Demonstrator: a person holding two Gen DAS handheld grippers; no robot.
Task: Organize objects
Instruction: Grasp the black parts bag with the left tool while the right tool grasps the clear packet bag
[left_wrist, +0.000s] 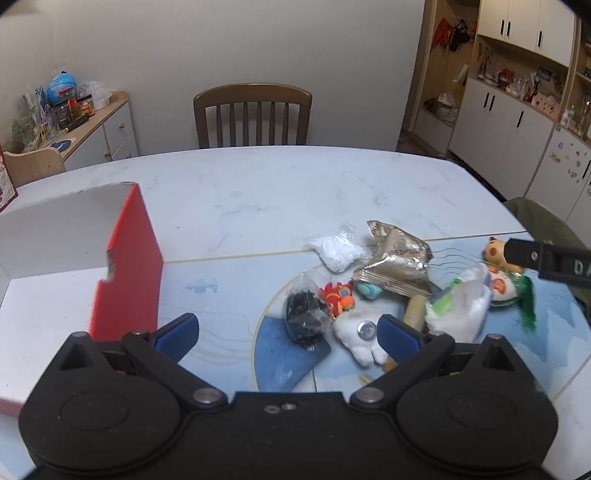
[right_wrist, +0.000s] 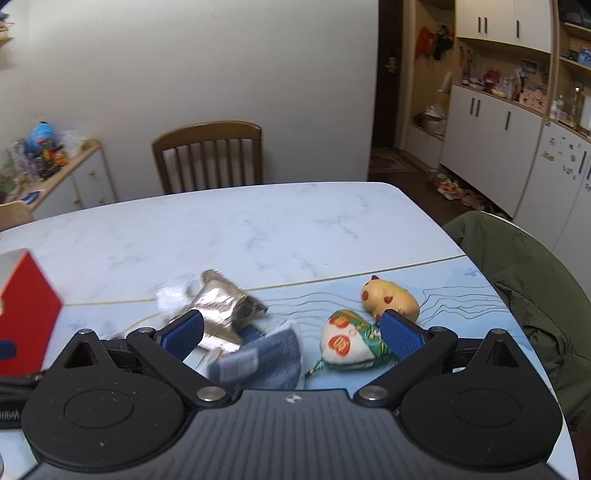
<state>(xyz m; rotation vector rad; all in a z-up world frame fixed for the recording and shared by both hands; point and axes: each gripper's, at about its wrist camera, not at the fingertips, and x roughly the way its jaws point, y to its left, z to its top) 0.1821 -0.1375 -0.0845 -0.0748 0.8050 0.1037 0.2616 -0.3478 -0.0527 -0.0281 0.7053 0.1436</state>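
Nearest, the left claw (left_wrist: 286, 328) gapes wide and empty over the worktop (left_wrist: 258, 192), with a white plush (left_wrist: 360, 338) and a black bagged item (left_wrist: 303, 317) between its blue pads. The right claw (right_wrist: 291, 326) is also wide and empty, above a blurred grey-blue cloth (right_wrist: 258, 358) and a green-and-white pouch (right_wrist: 347, 341). At near left stands a red-sided box (left_wrist: 125, 266). Farther off lie a foil packet (left_wrist: 397, 264) and a yellow cat figure (right_wrist: 389, 297).

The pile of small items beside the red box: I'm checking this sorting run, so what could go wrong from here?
The pile is crowded: closing the open left gripper on the white plush might also catch the bag of black parts. The open right gripper could nudge the yellow cat toy towards the table edge.
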